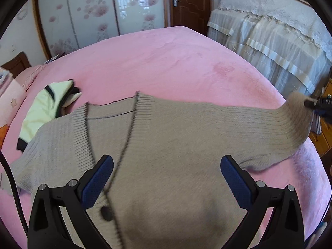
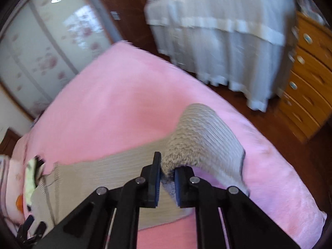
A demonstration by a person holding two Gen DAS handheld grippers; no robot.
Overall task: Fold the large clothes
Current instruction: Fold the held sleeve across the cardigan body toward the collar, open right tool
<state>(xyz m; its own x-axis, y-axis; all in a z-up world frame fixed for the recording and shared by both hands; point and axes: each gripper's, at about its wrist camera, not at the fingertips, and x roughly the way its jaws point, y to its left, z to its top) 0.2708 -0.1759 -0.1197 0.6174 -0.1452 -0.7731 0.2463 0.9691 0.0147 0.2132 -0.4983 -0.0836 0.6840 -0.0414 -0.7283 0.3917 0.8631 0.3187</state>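
A large beige knit cardigan (image 1: 170, 145) with dark trim and a dark button lies spread on the pink bed (image 1: 155, 62). My left gripper (image 1: 167, 166) is open and empty, hovering over the cardigan's body. My right gripper (image 2: 167, 172) is shut on the cardigan's sleeve (image 2: 205, 137) and holds it lifted off the bed. In the left wrist view the right gripper (image 1: 311, 103) shows at the far right, with the sleeve end (image 1: 296, 112) pulled up. The cardigan's body (image 2: 108, 172) lies flat to the left in the right wrist view.
A pale yellow garment with black trim (image 1: 47, 108) lies on the bed left of the cardigan. A covered bed with a white frilled spread (image 1: 269, 37) stands at the right. A wooden drawer chest (image 2: 307, 78) is beyond it. Floral sliding wardrobe doors (image 1: 93, 10) stand behind the bed.
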